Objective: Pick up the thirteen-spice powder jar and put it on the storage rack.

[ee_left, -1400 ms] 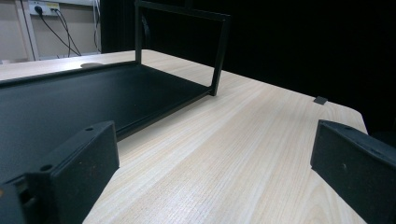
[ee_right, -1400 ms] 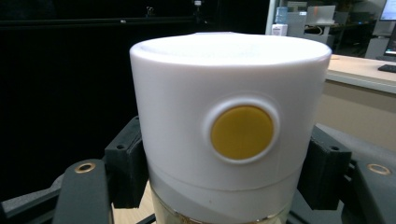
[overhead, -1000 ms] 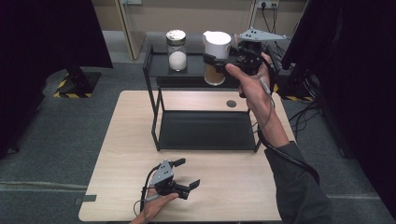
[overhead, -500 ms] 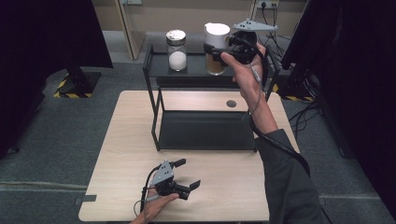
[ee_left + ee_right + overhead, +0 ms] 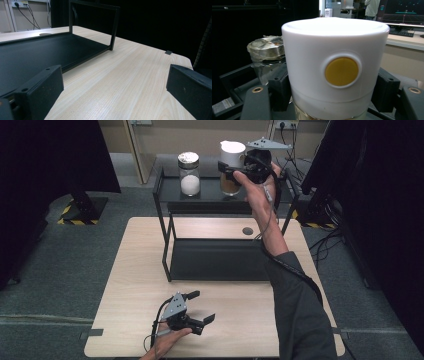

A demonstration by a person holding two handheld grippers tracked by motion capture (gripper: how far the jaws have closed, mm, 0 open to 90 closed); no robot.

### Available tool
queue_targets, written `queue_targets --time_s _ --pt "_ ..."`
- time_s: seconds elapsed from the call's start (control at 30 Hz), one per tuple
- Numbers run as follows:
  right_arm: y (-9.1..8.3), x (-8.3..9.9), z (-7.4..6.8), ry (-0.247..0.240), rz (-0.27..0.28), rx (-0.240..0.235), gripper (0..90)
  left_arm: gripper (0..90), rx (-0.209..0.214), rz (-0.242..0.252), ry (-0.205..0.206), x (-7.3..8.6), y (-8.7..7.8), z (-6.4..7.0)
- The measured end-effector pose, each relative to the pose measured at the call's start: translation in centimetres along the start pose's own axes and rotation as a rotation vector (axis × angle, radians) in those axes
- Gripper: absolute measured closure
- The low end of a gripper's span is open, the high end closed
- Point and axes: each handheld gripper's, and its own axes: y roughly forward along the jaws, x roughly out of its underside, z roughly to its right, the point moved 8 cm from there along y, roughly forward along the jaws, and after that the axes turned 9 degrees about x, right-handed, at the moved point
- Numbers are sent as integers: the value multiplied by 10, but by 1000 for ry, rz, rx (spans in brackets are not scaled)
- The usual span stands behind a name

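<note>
The right gripper [image 5: 231, 170] has its jaws astride the white-capped jar [image 5: 334, 65] on the rack's top shelf [image 5: 210, 195]; I judge they should close squarely beneath the cap, clear of the neighbouring silver-lidded jar [image 5: 189, 174]. Left gripper [image 5: 200, 307] rests spread on the tabletop [image 5: 130, 285]

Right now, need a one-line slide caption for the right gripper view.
Right gripper straddles a white-lidded jar with a yellow dot, jaws beside its lid; a foil-topped jar stands behind.
</note>
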Motion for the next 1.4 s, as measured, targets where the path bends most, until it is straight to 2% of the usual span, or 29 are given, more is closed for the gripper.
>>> queue_targets --time_s 0.47,1.2,1.3,1.4 --pt "10 7 1 1 -1 25 308 5 0 1 0 0 0 0" --pt "11 13 0 -2 6 43 305 5 3 -2 3 0 0 1" --pt "10 13 -1 -5 5 57 247 5 4 -3 2 0 0 1" --pt "8 13 3 36 13 59 140 5 5 -2 2 0 0 0"
